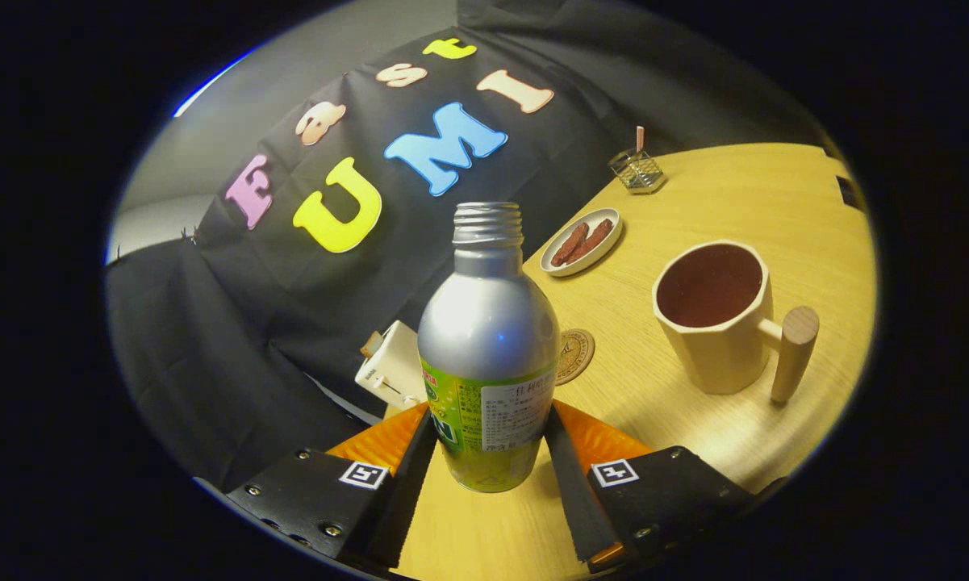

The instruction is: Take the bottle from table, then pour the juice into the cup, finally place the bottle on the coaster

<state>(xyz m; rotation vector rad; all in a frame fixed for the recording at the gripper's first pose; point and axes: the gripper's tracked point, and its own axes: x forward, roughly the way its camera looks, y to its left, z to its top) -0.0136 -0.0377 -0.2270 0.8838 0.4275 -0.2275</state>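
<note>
Bottle [488,347] clamped upright between the gripper [490,452] fingers, above table.

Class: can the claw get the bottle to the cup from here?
Probably yes. The claw grips the bottle with both fingers, and bare table lies between it and the cup.

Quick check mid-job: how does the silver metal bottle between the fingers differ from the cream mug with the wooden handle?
The silver metal bottle is tall with a narrow threaded neck; the cream mug is squat and wide-mouthed. The bottle sits gripped in the gripper; the mug stands free beyond the fingers. The mug has a wooden side handle; the bottle has none. Both stand uncapped and upright on the wooden table.
</note>
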